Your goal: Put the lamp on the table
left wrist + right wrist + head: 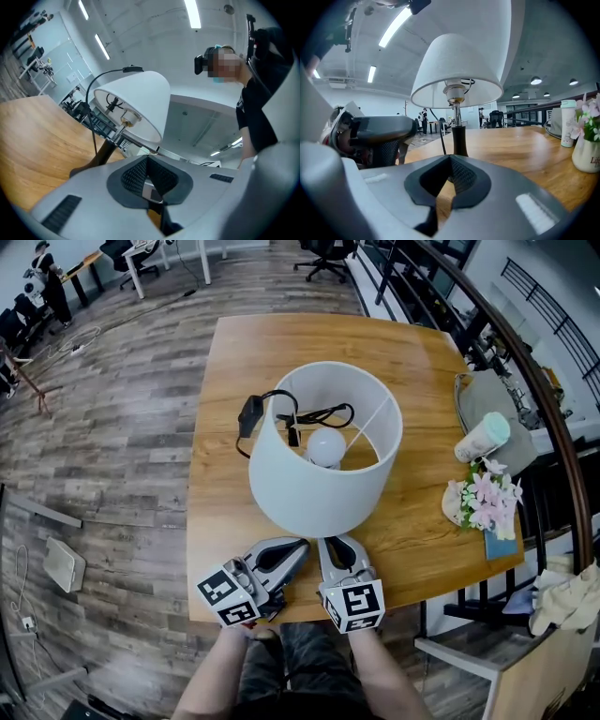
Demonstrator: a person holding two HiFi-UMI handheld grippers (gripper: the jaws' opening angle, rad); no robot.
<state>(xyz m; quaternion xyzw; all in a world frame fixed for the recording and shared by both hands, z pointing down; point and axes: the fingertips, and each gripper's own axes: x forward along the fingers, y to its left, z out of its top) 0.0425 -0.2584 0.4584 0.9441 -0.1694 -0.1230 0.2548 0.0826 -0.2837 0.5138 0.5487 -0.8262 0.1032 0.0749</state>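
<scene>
Lamp position: the table lamp (pixel 323 460) is standing upright on the wooden bench (pixel 427 545), near its middle, so by the look of it the placing is already done.
Left claw: the left claw (pixel 298 547) is lying at the bench's near edge, just short of the shade, with its jaws resting together and nothing between them.
Right claw: the right claw (pixel 334 544) is sitting just beside it, jaws pressed together and empty, pointing at the lamp's stem.
Shade: the white fabric shade (pixel 457 70) is probably behaving as a light, thin shell that dents easily, so it is a poor place to hold.
Bulb: the bulb (pixel 326 446) is sitting exposed inside the shade and is likely fragile.
Stem: the dark stem (pixel 460 138) is looking stiff, narrow and smooth; a hold low on it is likely giving the surest grip.
Balance: the wide shade is probably making the lamp top-heavy and quick to tip.
Cord: the black cord (pixel 323 413) with its inline switch (pixel 249 414) is trailing behind the lamp and would likely be dragging on any move.
</scene>
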